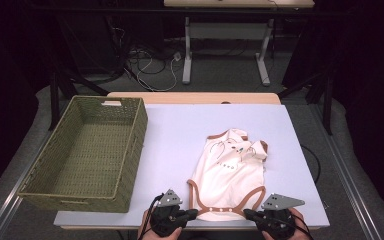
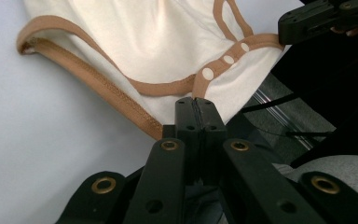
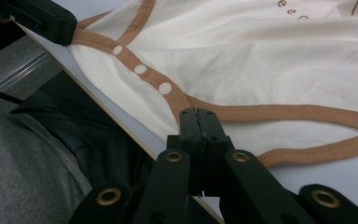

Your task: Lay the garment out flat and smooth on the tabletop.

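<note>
The bodysuit (image 1: 228, 172) lies flat on the tabletop (image 1: 180, 135), long axis running 12 to 6 o'clock. Left hand-held gripper (image 1: 195, 214) and right hand-held gripper (image 1: 246, 214) each pinch its snap hem at 6 o'clock, equally near; the basket (image 1: 87, 150) sits at 9.

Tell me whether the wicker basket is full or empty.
Empty. The high view looks straight into the wicker basket and shows only its bare woven floor; the baby bodysuit lies outside it, spread on the table.

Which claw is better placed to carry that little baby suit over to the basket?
Probably the left claw: it grips the baby suit's bottom hem on the side facing the basket. The right claw holds the far corner.
</note>
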Available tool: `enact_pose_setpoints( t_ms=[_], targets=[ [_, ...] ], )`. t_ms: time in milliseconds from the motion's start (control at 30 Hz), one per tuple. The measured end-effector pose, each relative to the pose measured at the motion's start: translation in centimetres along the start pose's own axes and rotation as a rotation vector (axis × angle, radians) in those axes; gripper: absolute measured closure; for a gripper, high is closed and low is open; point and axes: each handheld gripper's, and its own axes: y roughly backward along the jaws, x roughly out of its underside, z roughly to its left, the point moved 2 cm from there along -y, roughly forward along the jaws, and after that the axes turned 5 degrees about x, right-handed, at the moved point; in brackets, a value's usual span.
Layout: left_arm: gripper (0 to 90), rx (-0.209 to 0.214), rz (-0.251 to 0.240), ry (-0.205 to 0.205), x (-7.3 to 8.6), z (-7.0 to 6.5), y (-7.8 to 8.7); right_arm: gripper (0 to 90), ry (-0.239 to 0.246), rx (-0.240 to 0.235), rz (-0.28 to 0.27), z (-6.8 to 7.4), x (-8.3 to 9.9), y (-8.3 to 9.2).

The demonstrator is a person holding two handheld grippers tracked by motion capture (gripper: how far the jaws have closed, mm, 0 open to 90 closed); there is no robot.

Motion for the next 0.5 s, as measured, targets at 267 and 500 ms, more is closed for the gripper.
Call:
enact_pose_setpoints(
  t_ms=[267,500],
  targets=[
    [90.0,0.002,0.035,0.005,0.49,0.24,-0.68,90.0,-0.011,-0.010,0.023,-0.14,0.31,-0.45],
    [86.4,-0.001,0.036,-0.002,0.54,0.55,-0.83,89.8,0.001,-0.018,0.027,-0.06,0.34,-0.52]
  ],
)
